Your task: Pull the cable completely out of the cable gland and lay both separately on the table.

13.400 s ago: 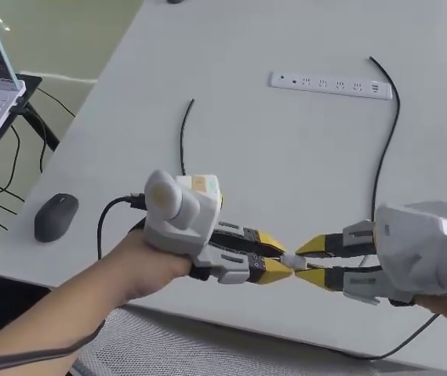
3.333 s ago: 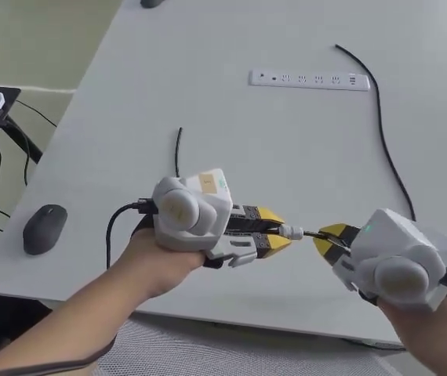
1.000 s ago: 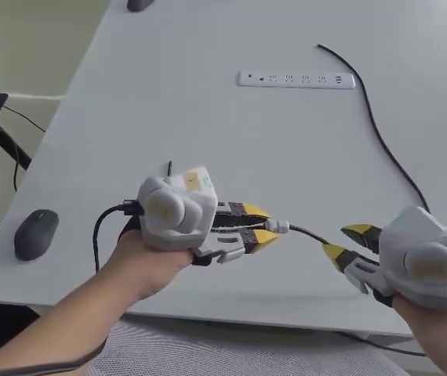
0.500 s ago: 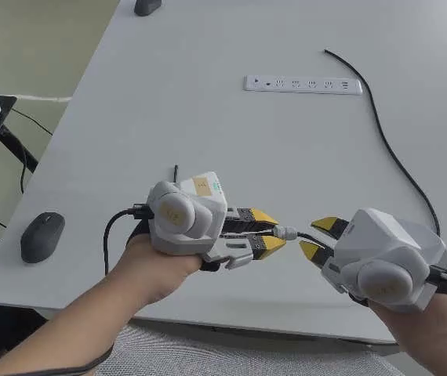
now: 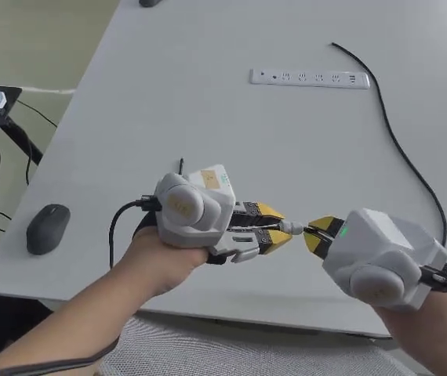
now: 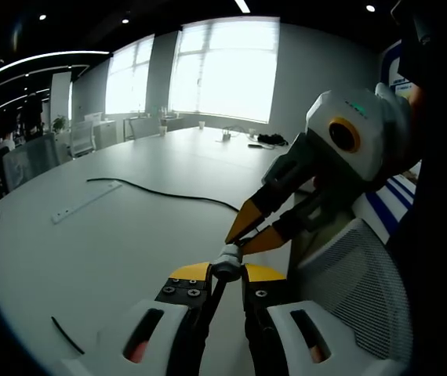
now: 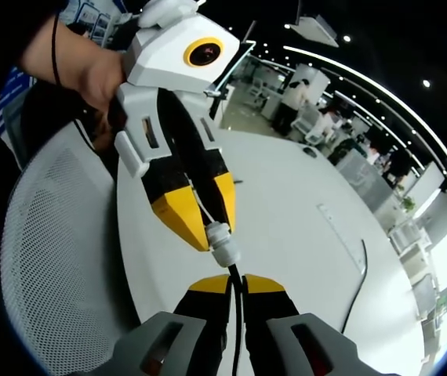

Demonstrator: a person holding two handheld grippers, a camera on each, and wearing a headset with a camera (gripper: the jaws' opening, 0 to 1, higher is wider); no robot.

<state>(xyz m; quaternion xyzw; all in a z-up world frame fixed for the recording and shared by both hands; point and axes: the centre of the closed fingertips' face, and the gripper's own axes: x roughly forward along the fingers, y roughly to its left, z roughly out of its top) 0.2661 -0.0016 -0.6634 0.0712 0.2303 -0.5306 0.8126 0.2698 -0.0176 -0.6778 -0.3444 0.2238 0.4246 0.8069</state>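
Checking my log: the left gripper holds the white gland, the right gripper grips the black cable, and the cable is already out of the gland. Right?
Not quite: the cable still runs into the gland, as the right gripper view shows. Left gripper and right gripper hold as stated.

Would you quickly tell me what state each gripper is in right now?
Left gripper: closed, holding the cable gland.
Right gripper: closed on the cable, right next to the gland.
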